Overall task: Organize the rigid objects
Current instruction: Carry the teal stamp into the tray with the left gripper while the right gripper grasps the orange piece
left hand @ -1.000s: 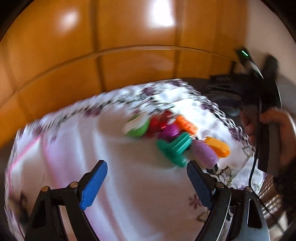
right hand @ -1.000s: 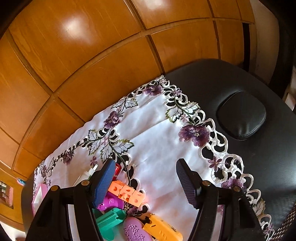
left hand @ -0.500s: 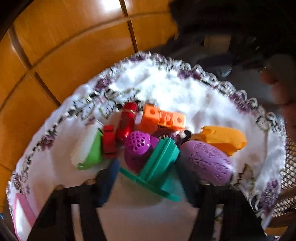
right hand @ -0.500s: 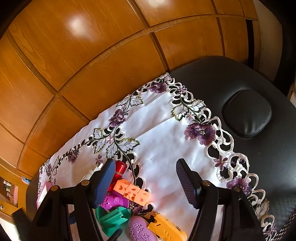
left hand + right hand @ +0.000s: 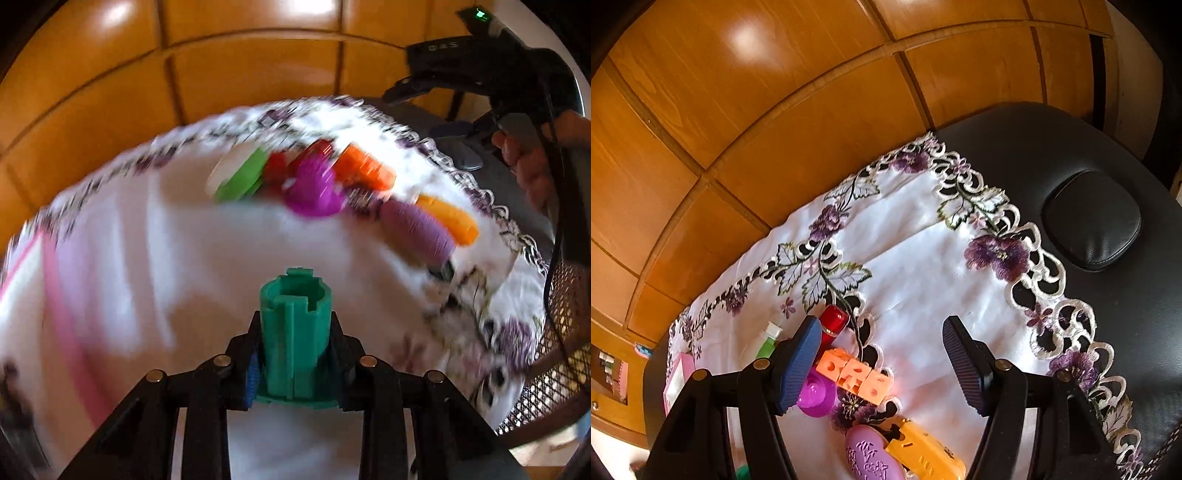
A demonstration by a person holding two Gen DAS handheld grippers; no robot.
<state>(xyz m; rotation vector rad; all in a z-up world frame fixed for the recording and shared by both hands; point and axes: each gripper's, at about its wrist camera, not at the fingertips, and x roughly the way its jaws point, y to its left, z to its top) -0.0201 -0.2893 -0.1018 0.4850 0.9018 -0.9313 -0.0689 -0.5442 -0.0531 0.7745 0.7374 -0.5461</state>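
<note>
My left gripper [image 5: 293, 363] is shut on a teal plastic cylinder piece [image 5: 293, 328] and holds it above the white embroidered cloth [image 5: 184, 277]. Behind it lies a blurred cluster of toys: a green-and-white piece [image 5: 240, 175], a magenta cup [image 5: 314, 188], an orange block strip [image 5: 364, 170], a lilac oval case [image 5: 417, 230] and an orange case [image 5: 448, 219]. My right gripper [image 5: 881, 363] is open and empty above the cloth [image 5: 916, 266], with the orange blocks [image 5: 855, 376], red tube [image 5: 833, 321], magenta cup [image 5: 816, 397], lilac case [image 5: 870, 459] and orange case [image 5: 923, 452] at its lower left.
Wooden panelling [image 5: 775, 110] rises behind the table. Black padded surface [image 5: 1089, 221] lies right of the cloth. A pink-edged box [image 5: 677, 376] sits at the cloth's far left. A wire mesh basket [image 5: 554, 350] stands at the right, and a hand holds the other gripper [image 5: 517, 92].
My left gripper closed on the teal piece and pulled it back away from the toy cluster. The right gripper has shifted only slightly and stays open.
</note>
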